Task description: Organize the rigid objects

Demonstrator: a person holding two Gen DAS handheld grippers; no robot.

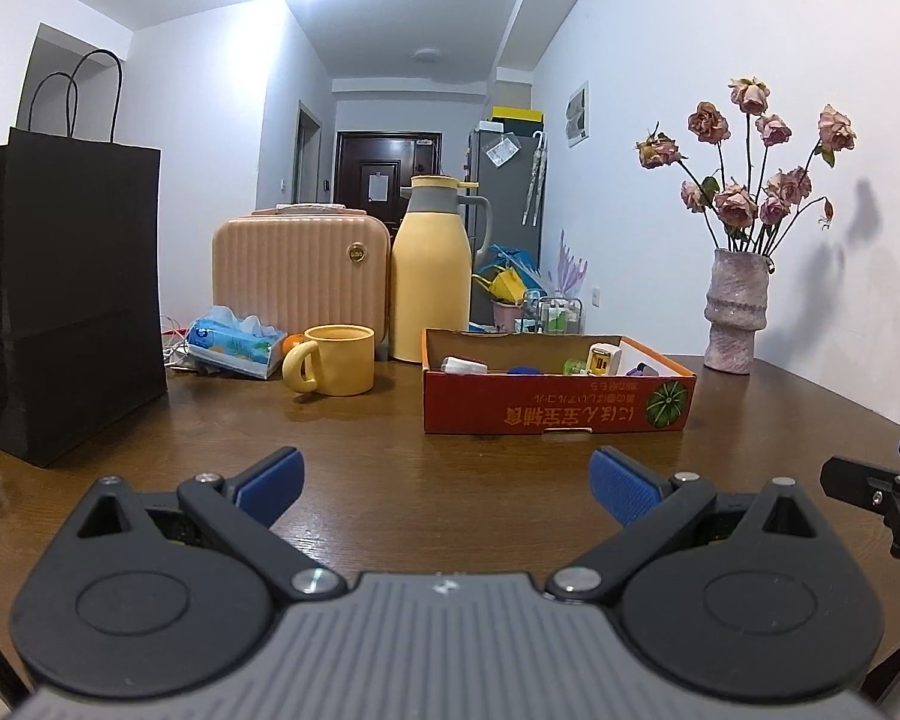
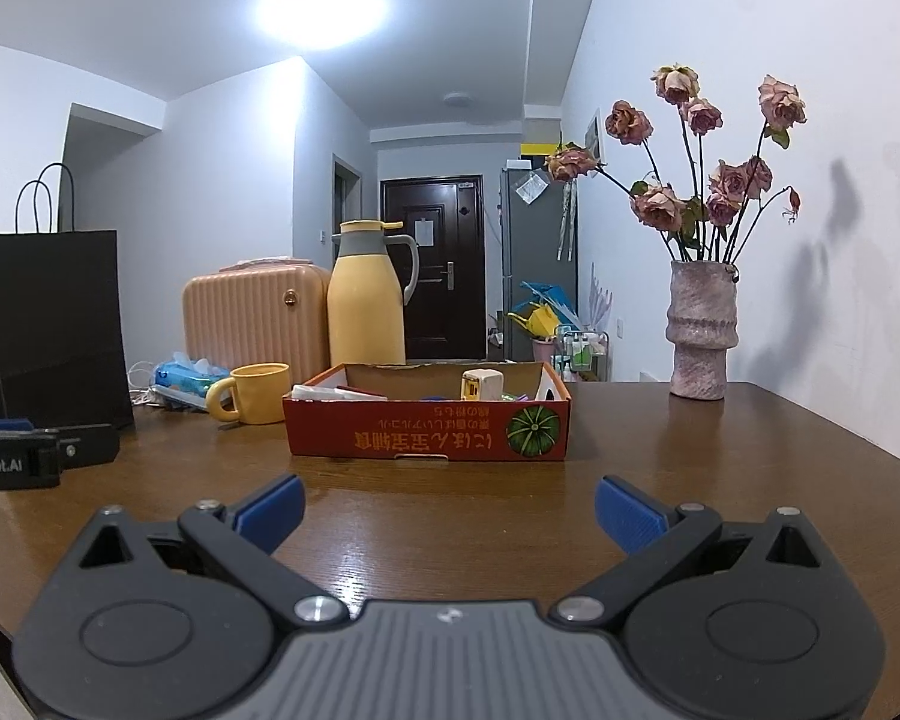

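The brown wooden desk (image 1: 390, 468) carries everything here. At its left edge stands a tall black paper bag (image 1: 66, 294). Farther back sit a peach ribbed case (image 1: 297, 276) and, just beside it, an upright yellow jug (image 1: 431, 276). On the right, near the wall, a pink vase (image 1: 737, 312) holds dried roses. Mid-desk lies a low red cardboard box (image 2: 429, 429) with small items inside: a little white and yellow block (image 2: 481, 385) stands upright, while the others are too small to tell apart. A yellow mug (image 1: 333, 359) sits left of the box, close to a tissue pack (image 1: 237, 343). The left tool (image 1: 447, 483) and right tool (image 2: 448, 507) both hover above bare desk, jaws spread wide, gripping nothing.
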